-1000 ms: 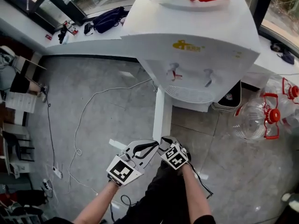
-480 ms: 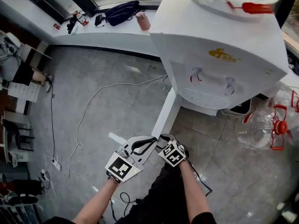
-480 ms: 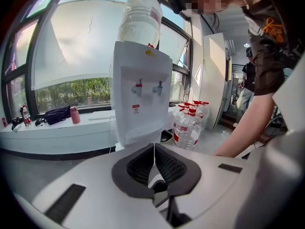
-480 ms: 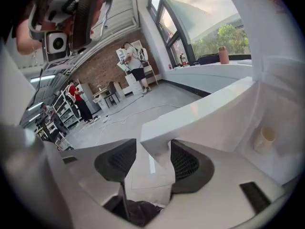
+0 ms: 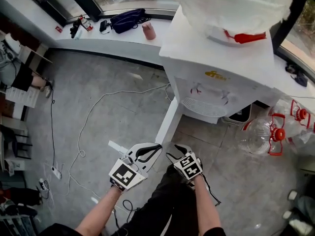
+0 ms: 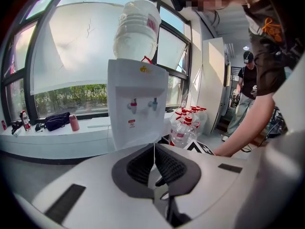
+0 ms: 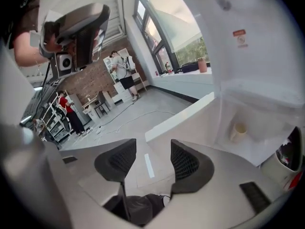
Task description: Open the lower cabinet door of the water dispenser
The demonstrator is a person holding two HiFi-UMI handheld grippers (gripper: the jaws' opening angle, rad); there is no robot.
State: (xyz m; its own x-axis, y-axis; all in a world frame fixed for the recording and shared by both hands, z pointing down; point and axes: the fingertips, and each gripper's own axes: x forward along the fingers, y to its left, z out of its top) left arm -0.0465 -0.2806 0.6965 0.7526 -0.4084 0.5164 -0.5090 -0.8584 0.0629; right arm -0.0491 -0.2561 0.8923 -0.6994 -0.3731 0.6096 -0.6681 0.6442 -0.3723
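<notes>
The white water dispenser (image 5: 221, 58) stands at the upper right with a large bottle on top. Its lower cabinet door (image 5: 169, 119) is swung open and points at me edge-on. In the right gripper view the open door (image 7: 183, 118) runs to the left of the cabinet's inside, where a small cup (image 7: 237, 131) stands. My left gripper (image 5: 156, 148) hovers just short of the door's free end, jaws shut with nothing between them (image 6: 154, 149). My right gripper (image 5: 173, 152) is beside it, open and empty (image 7: 153, 156).
Clear water bottles with red caps (image 5: 266, 134) lie on the floor right of the dispenser. Cables (image 5: 88, 127) trail over the grey floor at the left. A black bag (image 5: 125, 18) and a pink cup (image 5: 147, 31) sit on the window ledge. A person (image 6: 245, 94) stands farther back.
Both grippers have risen a little, still side by side near the door's end. The head view has pulled back, showing more of the bottle. The door stays open.
</notes>
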